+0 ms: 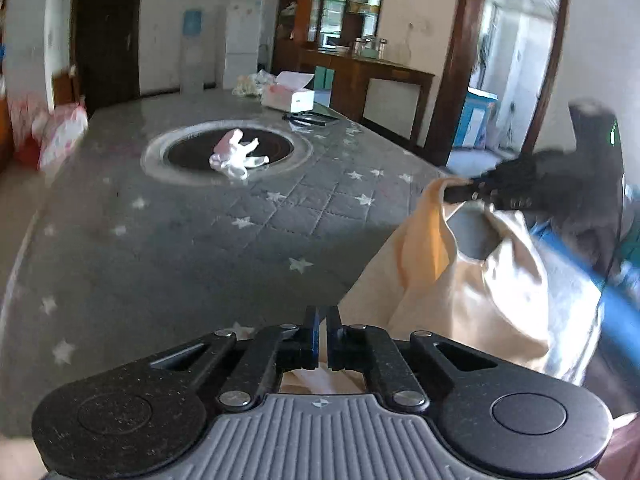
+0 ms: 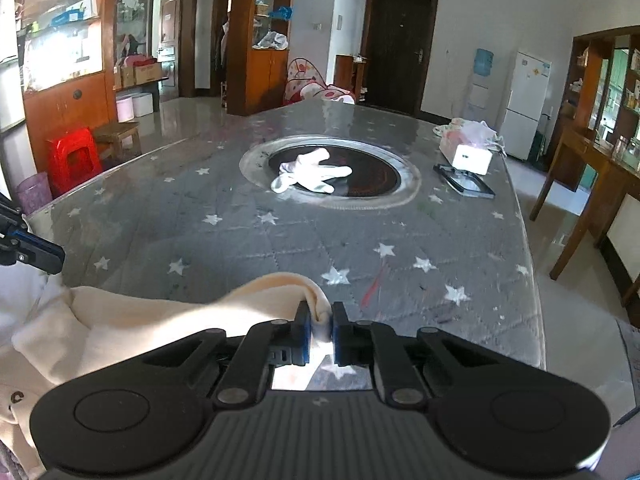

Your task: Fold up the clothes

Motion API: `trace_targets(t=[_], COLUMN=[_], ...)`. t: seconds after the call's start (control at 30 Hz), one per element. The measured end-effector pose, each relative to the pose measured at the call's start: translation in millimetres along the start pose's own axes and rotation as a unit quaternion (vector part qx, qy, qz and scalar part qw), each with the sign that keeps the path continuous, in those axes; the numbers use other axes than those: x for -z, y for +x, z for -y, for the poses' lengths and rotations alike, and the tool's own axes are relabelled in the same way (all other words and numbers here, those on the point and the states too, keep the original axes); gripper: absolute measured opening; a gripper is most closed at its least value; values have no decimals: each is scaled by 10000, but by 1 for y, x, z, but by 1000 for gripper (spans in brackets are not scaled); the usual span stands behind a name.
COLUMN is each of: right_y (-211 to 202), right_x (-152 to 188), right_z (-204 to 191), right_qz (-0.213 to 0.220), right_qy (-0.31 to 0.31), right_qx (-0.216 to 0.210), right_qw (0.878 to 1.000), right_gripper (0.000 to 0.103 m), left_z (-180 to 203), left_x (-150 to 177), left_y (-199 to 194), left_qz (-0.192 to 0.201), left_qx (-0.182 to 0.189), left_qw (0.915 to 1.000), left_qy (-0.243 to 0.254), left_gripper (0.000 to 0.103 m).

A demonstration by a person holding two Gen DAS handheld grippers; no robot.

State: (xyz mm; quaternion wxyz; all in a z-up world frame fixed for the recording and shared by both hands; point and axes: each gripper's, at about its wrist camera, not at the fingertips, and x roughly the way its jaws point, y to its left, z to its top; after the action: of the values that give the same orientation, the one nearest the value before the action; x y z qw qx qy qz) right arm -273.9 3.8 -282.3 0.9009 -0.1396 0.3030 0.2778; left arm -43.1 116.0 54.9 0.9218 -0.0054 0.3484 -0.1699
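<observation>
A cream garment (image 1: 460, 300) hangs lifted over the near edge of the grey star-patterned table (image 1: 200, 240). My left gripper (image 1: 322, 332) is shut, its pads pinching a thin bit of the garment, which shows just below the fingers. In the right wrist view my right gripper (image 2: 321, 332) is shut on a bunched fold of the garment (image 2: 140, 320). The left wrist view also shows the right gripper (image 1: 452, 194) holding up a corner at the right. At the left edge of the right wrist view, the left gripper (image 2: 48, 258) has cloth hanging beneath it.
A white glove (image 2: 312, 176) lies on the round black hotplate (image 2: 372, 184) in the table's middle. A white box (image 2: 472, 158) and a black tray (image 2: 464, 182) sit at the far right. A red stool (image 2: 74, 160) stands left, a wooden side table (image 2: 580, 168) right.
</observation>
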Motion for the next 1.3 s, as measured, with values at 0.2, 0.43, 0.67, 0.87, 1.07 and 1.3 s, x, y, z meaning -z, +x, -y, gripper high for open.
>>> trace_targets(t=[0.2, 0.43, 0.67, 0.87, 1.07, 1.3], right_y=[8, 9, 9, 8, 19, 68], right_x=[3, 11, 12, 1, -28, -61], right_z=[0, 2, 4, 8, 15, 30], right_qz=[-72, -127, -110, -8, 136, -6], right_qy=[30, 75, 129, 144, 286, 683], right_qx=[-47, -74, -51, -4, 71, 158], right_qw=[10000, 9999, 9998, 9999, 9995, 9975], right_gripper=[10, 10, 10, 10, 9, 8], left_z=[20, 34, 53, 37, -9, -68], left_x=[14, 27, 29, 3, -47, -90], left_y=[5, 16, 16, 3, 6, 59], left_qz=[-291, -408, -252, 172, 653, 498], left_qx=[202, -182, -654, -899, -1481, -1937], left_qw=[9993, 9990, 9948, 9929, 9856, 9795], left_qy=[-104, 9, 737, 762, 484, 237], left_gripper=[32, 36, 12, 8, 6, 6])
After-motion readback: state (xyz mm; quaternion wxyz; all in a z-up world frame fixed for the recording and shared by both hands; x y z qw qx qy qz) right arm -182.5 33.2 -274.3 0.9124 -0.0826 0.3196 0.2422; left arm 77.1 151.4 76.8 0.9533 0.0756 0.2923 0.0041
